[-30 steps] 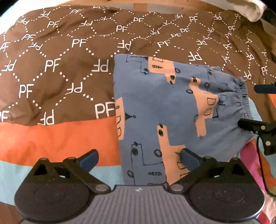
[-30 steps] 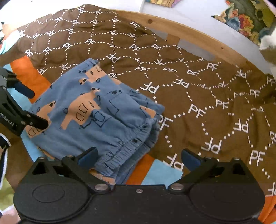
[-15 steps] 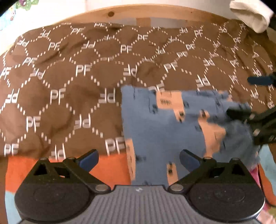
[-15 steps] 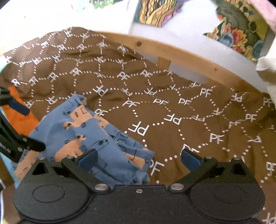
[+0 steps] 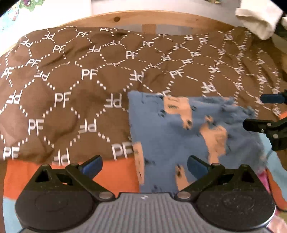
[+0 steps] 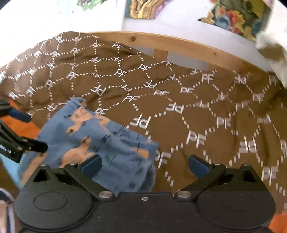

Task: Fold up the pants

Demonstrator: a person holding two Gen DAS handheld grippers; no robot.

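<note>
Your left tongs (image 5: 144,165) are matte black, with two round pivot housings, triangular cut-outs in the linkage arms and silver screws at the joints. Their fingertips (image 5: 92,165) wear dark blue pads, and between the housings sits a ribbed grey body with a small white mark. Your right tongs (image 6: 144,165) match — black linkages, silver screws, blue pads — but their centre body is black, speckled with dust.

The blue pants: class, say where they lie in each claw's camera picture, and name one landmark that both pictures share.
Left wrist view: the blue pants lie right of centre, reaching the picture's lower middle, on the brown cover.
Right wrist view: they lie at lower left, on the same cover.
Shared landmark: the wooden bed rail behind the cover, with its dark knot.
</note>
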